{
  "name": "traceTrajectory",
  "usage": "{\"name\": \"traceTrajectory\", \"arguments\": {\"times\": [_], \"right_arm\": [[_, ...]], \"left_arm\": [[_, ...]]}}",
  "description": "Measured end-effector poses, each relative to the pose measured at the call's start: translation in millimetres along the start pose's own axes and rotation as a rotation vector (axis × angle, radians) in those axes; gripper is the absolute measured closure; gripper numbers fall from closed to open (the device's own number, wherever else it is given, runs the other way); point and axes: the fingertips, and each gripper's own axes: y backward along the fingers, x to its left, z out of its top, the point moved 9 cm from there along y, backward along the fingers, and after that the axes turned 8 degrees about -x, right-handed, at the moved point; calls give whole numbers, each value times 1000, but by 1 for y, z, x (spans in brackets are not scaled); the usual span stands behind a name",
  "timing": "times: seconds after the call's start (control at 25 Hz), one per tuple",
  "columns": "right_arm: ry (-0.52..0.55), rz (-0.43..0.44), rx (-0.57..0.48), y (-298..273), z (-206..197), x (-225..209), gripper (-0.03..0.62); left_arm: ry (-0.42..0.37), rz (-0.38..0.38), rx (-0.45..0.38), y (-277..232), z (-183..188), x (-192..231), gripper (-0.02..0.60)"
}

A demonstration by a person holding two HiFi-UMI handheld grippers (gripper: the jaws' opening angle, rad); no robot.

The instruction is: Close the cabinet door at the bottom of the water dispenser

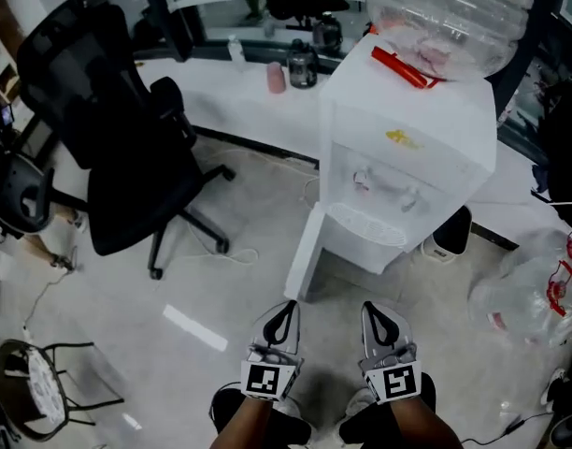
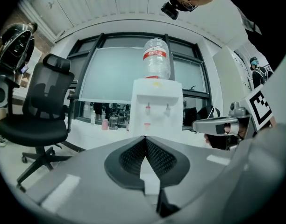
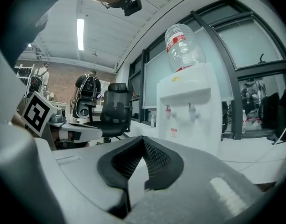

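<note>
The white water dispenser (image 1: 407,148) stands ahead of me with a clear bottle (image 1: 445,12) on top. Its bottom cabinet door (image 1: 305,255) hangs open, swung out to the left, edge toward me. My left gripper (image 1: 287,307) is shut and empty, a short way in front of the door's lower edge, not touching it. My right gripper (image 1: 369,309) is also shut and empty, beside the left one, below the dispenser's base. The left gripper view shows its closed tips (image 2: 145,139) pointing at the dispenser (image 2: 157,106). In the right gripper view the closed tips (image 3: 143,139) sit left of the dispenser (image 3: 189,111).
A black office chair (image 1: 118,148) stands to the left, with a cable on the floor beside it. Plastic bags (image 1: 529,288) lie at the right. A small black bin (image 1: 451,235) sits by the dispenser. A low white ledge (image 1: 221,92) behind carries bottles and a cup (image 1: 277,76).
</note>
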Motion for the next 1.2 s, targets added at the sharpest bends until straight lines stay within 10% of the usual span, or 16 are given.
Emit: {"name": "traceTrajectory", "arguments": {"times": [0.6, 1.2], "right_arm": [[-23, 15, -21, 0, -150, 8, 591], [-24, -8, -21, -6, -168, 6, 591]], "left_arm": [[-20, 17, -40, 1, -136, 4, 561], [59, 264, 21, 22, -184, 68, 561]]}}
